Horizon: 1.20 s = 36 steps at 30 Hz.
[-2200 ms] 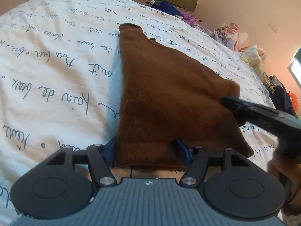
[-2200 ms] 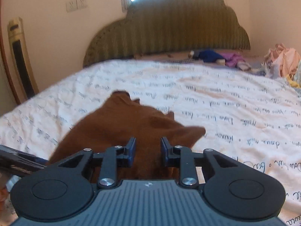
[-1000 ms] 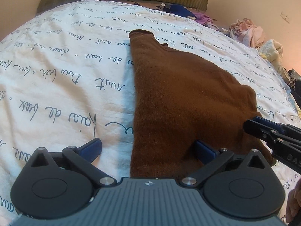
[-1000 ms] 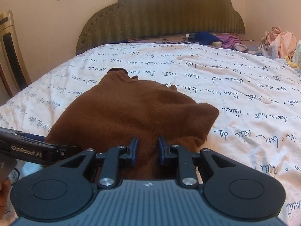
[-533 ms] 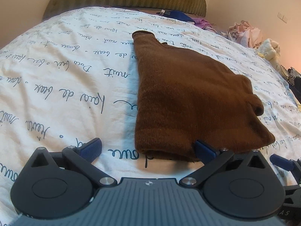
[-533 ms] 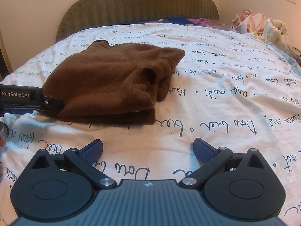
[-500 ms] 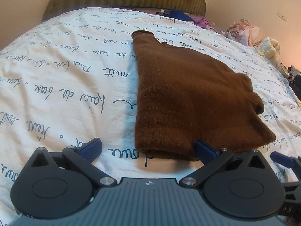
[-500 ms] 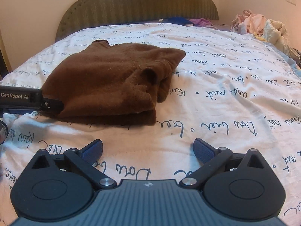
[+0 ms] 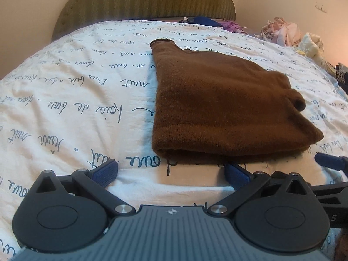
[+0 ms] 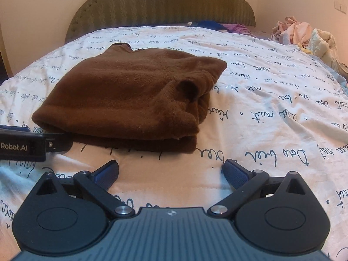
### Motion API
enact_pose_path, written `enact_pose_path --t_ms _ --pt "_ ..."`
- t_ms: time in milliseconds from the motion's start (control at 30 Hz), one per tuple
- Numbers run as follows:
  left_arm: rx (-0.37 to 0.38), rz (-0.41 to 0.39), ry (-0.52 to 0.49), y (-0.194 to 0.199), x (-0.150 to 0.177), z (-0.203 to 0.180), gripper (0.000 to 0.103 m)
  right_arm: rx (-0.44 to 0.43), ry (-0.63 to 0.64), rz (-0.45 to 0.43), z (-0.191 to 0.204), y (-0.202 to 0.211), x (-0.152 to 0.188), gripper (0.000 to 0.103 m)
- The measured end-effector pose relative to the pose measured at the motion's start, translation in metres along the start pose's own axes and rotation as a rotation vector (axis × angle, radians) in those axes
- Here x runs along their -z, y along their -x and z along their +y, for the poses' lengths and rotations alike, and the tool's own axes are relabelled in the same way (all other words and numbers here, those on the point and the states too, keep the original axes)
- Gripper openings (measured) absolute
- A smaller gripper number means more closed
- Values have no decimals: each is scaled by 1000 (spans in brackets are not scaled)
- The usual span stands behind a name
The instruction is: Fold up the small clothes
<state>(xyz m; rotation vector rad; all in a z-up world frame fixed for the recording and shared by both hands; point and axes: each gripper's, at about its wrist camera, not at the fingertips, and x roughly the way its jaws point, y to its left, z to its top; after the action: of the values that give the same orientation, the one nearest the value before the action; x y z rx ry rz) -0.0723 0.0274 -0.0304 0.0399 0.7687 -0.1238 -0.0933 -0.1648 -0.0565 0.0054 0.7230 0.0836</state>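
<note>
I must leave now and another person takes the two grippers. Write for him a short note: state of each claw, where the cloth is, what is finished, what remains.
Left claw: open, empty, just short of the near edge of the brown garment.
Right claw: open, empty, not touching the garment.
Garment: lies folded in layers on the white bedspread, neck end toward the headboard. One sleeve opening bulges at its right side.
Done: this fold is laid down and released.
Left: perhaps tidy the bulge or fold once more; a pile of other clothes waits at the bed's far right.
</note>
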Motion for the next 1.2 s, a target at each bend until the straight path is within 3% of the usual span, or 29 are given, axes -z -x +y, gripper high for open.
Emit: enact_pose_path --t_ms 100,333,1200 --pt "-37 -13 -37 -3 3 -8 103 5 -9 -3 -1 -2 -1 103" --pt "-65 -2 -13 -6 -1 -8 103 22 -49 -2 -4 -9 -8 103" --pt "-68 -12 -11 -6 -2 -9 103 44 -40 -18 2 -7 -3 103"
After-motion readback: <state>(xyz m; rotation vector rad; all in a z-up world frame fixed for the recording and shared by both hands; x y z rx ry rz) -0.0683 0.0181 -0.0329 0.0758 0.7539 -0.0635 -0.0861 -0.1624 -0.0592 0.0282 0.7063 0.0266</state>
